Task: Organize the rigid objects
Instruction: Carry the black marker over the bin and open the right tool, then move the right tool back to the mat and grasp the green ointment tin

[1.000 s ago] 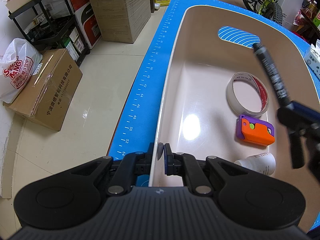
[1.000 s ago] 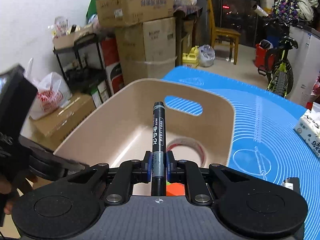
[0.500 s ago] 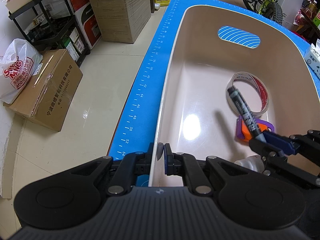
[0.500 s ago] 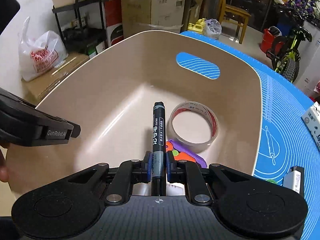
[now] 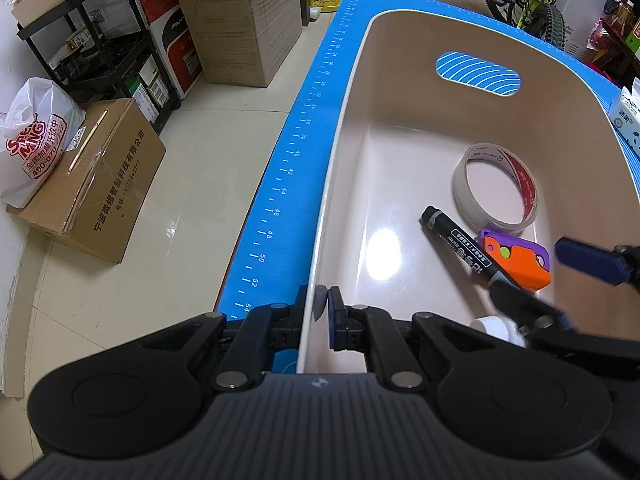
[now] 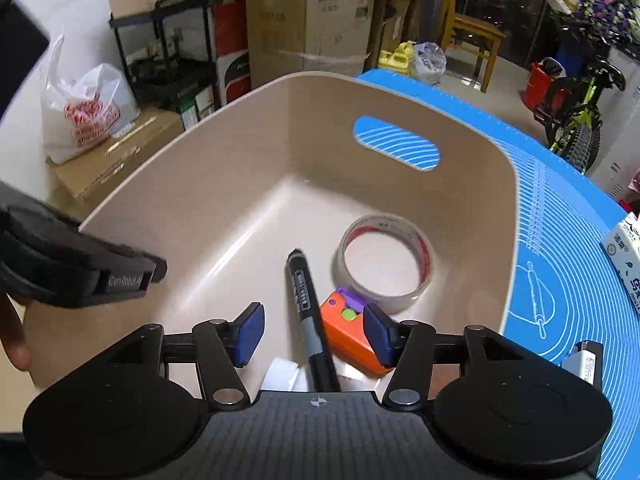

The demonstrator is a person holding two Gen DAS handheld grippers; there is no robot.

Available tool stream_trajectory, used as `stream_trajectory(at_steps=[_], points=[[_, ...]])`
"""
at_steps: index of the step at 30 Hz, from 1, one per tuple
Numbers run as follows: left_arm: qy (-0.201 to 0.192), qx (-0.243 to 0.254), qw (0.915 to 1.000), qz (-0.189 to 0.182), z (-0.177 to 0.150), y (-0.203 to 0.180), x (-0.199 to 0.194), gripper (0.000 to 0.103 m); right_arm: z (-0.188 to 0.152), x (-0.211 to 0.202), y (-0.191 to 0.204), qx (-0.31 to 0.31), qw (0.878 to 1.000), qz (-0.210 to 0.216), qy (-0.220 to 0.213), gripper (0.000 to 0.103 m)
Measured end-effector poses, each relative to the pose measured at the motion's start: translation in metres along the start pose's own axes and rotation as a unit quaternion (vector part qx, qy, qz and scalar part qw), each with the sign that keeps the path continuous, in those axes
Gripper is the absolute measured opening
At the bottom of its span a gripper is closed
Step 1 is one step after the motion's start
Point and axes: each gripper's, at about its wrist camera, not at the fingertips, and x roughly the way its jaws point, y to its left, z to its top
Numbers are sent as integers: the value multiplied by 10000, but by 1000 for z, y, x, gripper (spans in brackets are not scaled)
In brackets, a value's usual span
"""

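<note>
A beige bin [image 5: 348,120] [image 6: 192,184] stands on a blue mat [image 5: 288,160] [image 6: 560,240]. My left gripper [image 5: 323,312] is shut on the bin's near rim. My right gripper [image 6: 314,332] is open above the bin floor; its fingers [image 5: 588,260] show at the right of the left wrist view. A black marker [image 5: 460,244] [image 6: 306,304] lies loose on the bin floor between the open fingers. Beside it lie a tape roll [image 5: 496,184] [image 6: 386,256], an orange and purple block [image 5: 516,260] [image 6: 348,332] and a white cup [image 5: 496,326] [image 6: 282,374].
A tissue pack [image 5: 626,114] [image 6: 624,256] lies on the mat to the right. A small white and black item [image 6: 584,362] sits at the mat's near right. Cardboard boxes [image 5: 92,176], a white bag [image 5: 32,140], a shelf and a bicycle [image 6: 580,112] stand on the floor beyond.
My right gripper lowered the marker into the bin, then opened and let it go. The marker now lies on the bin floor. My left gripper stayed on the rim.
</note>
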Motion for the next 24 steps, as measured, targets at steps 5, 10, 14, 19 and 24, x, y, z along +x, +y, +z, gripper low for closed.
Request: stream_trajectory(at_steps=[5, 10, 14, 19, 24], points=[[0, 0, 10000, 2, 0, 0, 0, 10, 9, -27, -16, 265, 9986, 94, -446, 68], [-2, 1, 10000, 3, 0, 1, 0, 10, 13, -57, -35, 438, 9947, 100, -923, 70], [-1, 2, 10000, 5, 0, 0, 0, 10, 12, -74, -55, 642, 9908, -28, -1188, 71], [-1, -1, 10000, 2, 0, 0, 0, 10, 3, -83, -88, 855, 9863, -351, -1364, 71], [-3, 0, 10000, 2, 0, 0, 0, 10, -14, -70, -117, 1067, 9864, -578, -1105, 71]])
